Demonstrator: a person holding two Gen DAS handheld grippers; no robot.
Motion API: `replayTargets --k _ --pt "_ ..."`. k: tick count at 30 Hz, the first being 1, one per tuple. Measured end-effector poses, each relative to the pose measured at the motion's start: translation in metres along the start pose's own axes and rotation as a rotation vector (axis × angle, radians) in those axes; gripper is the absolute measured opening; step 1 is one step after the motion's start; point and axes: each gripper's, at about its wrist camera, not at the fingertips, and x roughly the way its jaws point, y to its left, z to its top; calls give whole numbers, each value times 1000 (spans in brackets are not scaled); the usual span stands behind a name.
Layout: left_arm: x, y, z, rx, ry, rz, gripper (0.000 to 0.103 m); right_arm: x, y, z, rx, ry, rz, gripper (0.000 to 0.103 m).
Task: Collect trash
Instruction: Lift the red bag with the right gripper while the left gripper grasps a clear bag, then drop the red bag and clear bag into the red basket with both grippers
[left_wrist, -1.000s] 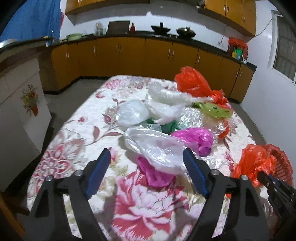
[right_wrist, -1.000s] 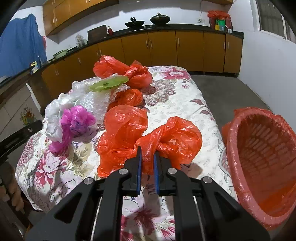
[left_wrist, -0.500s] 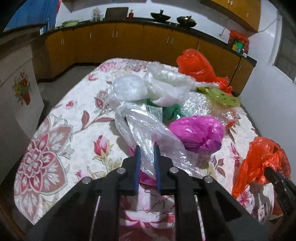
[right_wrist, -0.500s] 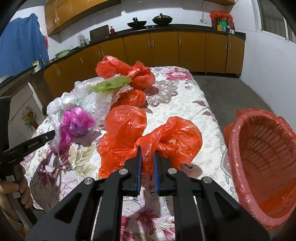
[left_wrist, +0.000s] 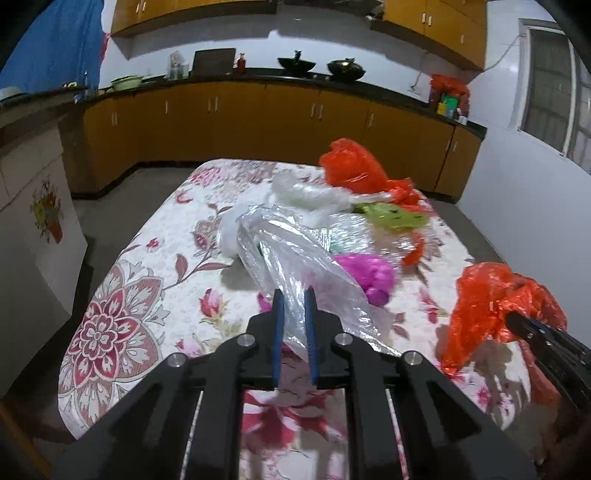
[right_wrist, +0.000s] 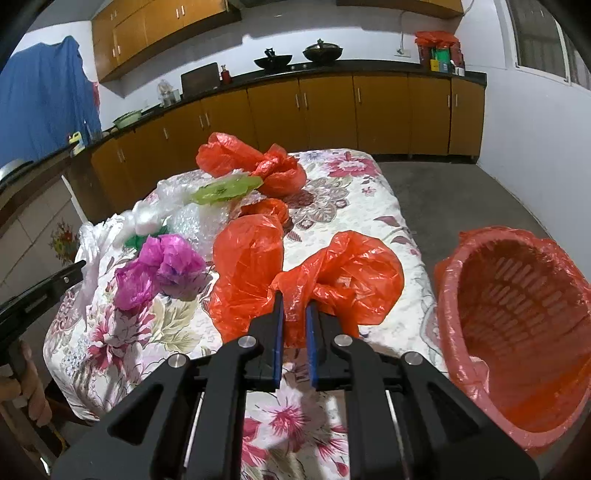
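The left gripper (left_wrist: 294, 295) was seen pressed together on a clear plastic bag (left_wrist: 291, 254), its jaws having just been closing with the film between them; the bag was stretched from the blue pads back toward the heap of trash on the table (left_wrist: 155, 266). The right gripper (right_wrist: 294, 299) was seen pinched on a twisted neck of an orange plastic bag (right_wrist: 332, 273), which was spread in two puffed lobes just beyond the pads, near the table's near right edge. A red basket (right_wrist: 517, 332), lined with orange film, was held tilted just off that right edge; nothing could be made out inside it. Just left of the orange bag a crumpled magenta bag (right_wrist: 162, 269) was laid on the floral cloth. Behind these, toward the middle of the table, bubble wrap (right_wrist: 199, 225), white bags and a green wrapper (right_wrist: 225, 188) were piled. At the far edge another orange bag (right_wrist: 251, 162) was bunched. Beyond the table, the kitchen cabinets (right_wrist: 332, 110) were ranged along the wall.
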Motion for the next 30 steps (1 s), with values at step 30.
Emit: replayTargets --k 30 --pt "-14 -158 16 186 -42 -348 12 -100 -114 13 172 -180 -251 10"
